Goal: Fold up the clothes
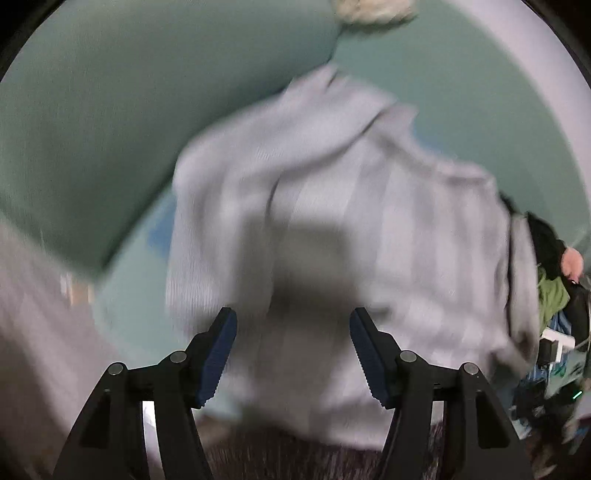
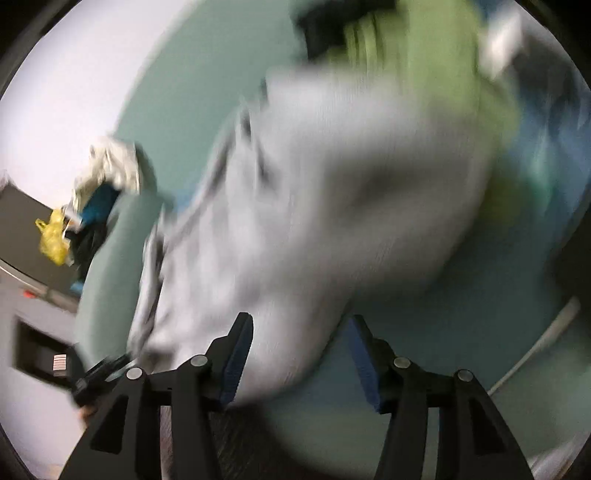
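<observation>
**Both claws open over the grey garment**

Left wrist view: my left claw [image 1: 293, 354] stands wide, its blue pads [image 1: 221, 354] apart with nothing pinched between them. The pale grey ribbed garment [image 1: 332, 206] lies spread and rumpled just ahead of and below the fingertips, on a green surface [image 1: 92, 129] that looks like a bed or cushioned seat rather than a tabletop; I cannot tell which. The picture is smeared, so edges and hems are hard to pick out. A cream fluffy item [image 1: 373, 11] sits at the far edge, well apart. At the right rim I see a dark and green pile of clothing [image 1: 550, 291].

Right wrist view: my right claw [image 2: 299, 354] is also open, fairly wide. A fold of the grey garment [image 2: 332, 192] hangs down between the fingers, lying against the left pad [image 2: 238, 358], but the pads do not press on it. A green garment [image 2: 424, 74] lies beyond the grey one. A pale wall [image 2: 74, 74] and a heap with a yellow bag [image 2: 55, 236] show on the left.

In my judgement the step is laying the garment flat for the fold. To do it well I would find a clear edge or corner with each claw and smooth the bunching first.
</observation>
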Motion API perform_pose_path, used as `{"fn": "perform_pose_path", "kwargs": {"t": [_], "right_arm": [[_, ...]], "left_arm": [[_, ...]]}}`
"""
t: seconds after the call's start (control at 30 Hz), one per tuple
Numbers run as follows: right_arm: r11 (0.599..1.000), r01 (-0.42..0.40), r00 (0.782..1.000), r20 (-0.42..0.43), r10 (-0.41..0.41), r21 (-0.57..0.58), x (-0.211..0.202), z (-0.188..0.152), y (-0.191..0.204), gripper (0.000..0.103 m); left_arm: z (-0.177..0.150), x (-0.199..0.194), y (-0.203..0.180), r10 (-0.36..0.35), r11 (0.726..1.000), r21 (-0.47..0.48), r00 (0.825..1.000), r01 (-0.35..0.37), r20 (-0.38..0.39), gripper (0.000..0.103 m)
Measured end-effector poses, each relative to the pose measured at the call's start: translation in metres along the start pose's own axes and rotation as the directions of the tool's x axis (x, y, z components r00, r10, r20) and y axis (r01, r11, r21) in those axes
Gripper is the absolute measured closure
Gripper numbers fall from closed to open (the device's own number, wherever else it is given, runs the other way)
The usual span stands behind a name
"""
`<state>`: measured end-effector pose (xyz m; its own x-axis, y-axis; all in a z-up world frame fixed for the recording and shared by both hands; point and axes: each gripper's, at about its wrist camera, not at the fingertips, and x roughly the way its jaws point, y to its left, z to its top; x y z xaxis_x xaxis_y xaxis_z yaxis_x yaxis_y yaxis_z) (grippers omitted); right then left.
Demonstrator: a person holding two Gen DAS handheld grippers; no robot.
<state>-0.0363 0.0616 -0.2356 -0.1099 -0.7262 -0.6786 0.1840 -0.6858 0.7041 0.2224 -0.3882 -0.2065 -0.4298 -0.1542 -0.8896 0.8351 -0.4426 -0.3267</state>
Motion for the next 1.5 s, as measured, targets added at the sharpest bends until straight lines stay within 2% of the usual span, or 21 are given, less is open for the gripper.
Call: {"fn": "perform_pose_path", "kwargs": {"t": [0.07,0.17,0.27,0.4,0.43,0.47,0.5,0.53,0.57,0.6,0.73,0.8,0.93,1.07,1.13,1.2,1.27,1.33,1.37,1.4,1.5], "right_arm": [[0.990,-0.075,0.993,-0.087,0.085,0.121,0.033,-0.020,-0.012,0.047],[0.965,-0.141,0.980,-0.104,0.167,0.221,0.063,-0.032,-0.016,0.047],[0.973,-0.127,0.983,-0.109,0.150,0.191,0.081,-0.024,0.000,0.043],[0.975,-0.136,0.984,-0.092,0.153,0.174,0.099,-0.006,0.021,0.041],[0.975,-0.136,0.984,-0.087,0.152,0.174,0.102,-0.001,0.025,0.044],[0.978,-0.121,0.987,-0.083,0.136,0.167,0.108,0.002,0.030,0.060],[0.982,-0.102,0.990,-0.082,0.116,0.158,0.111,0.005,0.032,0.066],[0.984,-0.093,0.991,-0.079,0.106,0.149,0.110,0.008,0.034,0.079],[0.983,-0.113,0.989,-0.076,0.125,0.142,0.107,0.009,0.039,0.087],[0.978,-0.156,0.983,-0.077,0.168,0.136,0.100,0.008,0.046,0.091],[0.944,-0.309,0.946,-0.067,0.317,0.113,0.065,0.003,0.069,0.097],[0.929,-0.357,0.931,-0.050,0.363,0.092,0.039,-0.003,0.077,0.097],[0.951,-0.305,0.945,-0.107,0.309,0.056,0.011,-0.043,0.074,0.099],[0.968,-0.219,0.953,-0.188,0.239,0.124,0.022,-0.079,0.047,0.099],[0.967,-0.196,0.955,-0.194,0.226,0.165,0.027,-0.084,0.033,0.098],[0.967,-0.194,0.959,-0.177,0.222,0.164,0.020,-0.077,0.024,0.083],[0.986,-0.138,0.981,-0.122,0.149,0.093,0.001,-0.056,0.026,0.061],[0.997,-0.069,0.996,-0.047,0.070,0.032,-0.016,-0.032,0.025,0.054],[1.000,-0.025,1.000,-0.001,0.025,0.007,-0.023,-0.018,0.024,0.053],[0.999,0.028,0.998,0.051,-0.027,-0.017,-0.030,0.000,0.022,0.051],[0.986,0.157,0.979,0.141,-0.149,-0.051,-0.038,0.047,0.015,0.050]], "left_arm": [[-0.009,0.010,0.014,-0.032,0.995,-0.094,0.998,0.028,-0.047,0.038],[-0.018,0.018,0.035,-0.109,0.969,-0.234,0.989,0.083,-0.096,0.039],[-0.036,0.025,0.052,-0.181,0.932,-0.342,0.973,0.124,-0.140,0.039],[-0.050,0.042,0.051,-0.308,0.872,-0.430,0.945,0.234,-0.110,0.042],[-0.054,0.047,0.049,-0.328,0.858,-0.448,0.939,0.252,-0.100,0.044],[-0.053,0.052,0.042,-0.346,0.849,-0.454,0.934,0.269,-0.094,0.052],[-0.056,0.057,0.036,-0.369,0.840,-0.463,0.923,0.282,-0.108,0.067],[-0.058,0.063,0.031,-0.393,0.831,-0.472,0.912,0.295,-0.122,0.074],[-0.061,0.068,0.025,-0.419,0.819,-0.484,0.898,0.309,-0.134,0.088],[-0.063,0.072,0.021,-0.460,0.792,-0.510,0.878,0.336,-0.135,0.095],[-0.071,0.051,0.020,-0.572,0.722,-0.507,0.819,0.470,-0.054,0.097],[-0.067,0.030,0.023,-0.590,0.723,-0.464,0.807,0.513,-0.027,0.097],[-0.097,-0.024,0.050,-0.598,0.716,-0.444,0.801,0.539,0.008,0.098],[-0.125,-0.025,0.063,-0.562,0.731,-0.482,0.827,0.483,-0.025,0.100],[-0.137,-0.010,0.075,-0.512,0.744,-0.537,0.856,0.398,-0.075,0.099],[-0.139,0.000,0.084,-0.426,0.780,-0.558,0.893,0.281,-0.146,0.098],[-0.127,-0.004,0.087,-0.297,0.834,-0.528,0.937,0.161,-0.184,0.095],[-0.108,-0.021,0.089,-0.155,0.873,-0.483,0.976,0.064,-0.151,0.073],[-0.096,-0.032,0.088,-0.097,0.884,-0.466,0.989,0.035,-0.109,0.050],[-0.085,-0.042,0.086,-0.052,0.894,-0.448,0.997,0.018,-0.063,0.040],[-0.049,-0.058,0.053,-0.007,0.938,-0.345,0.999,0.018,0.034,0.040]]}}
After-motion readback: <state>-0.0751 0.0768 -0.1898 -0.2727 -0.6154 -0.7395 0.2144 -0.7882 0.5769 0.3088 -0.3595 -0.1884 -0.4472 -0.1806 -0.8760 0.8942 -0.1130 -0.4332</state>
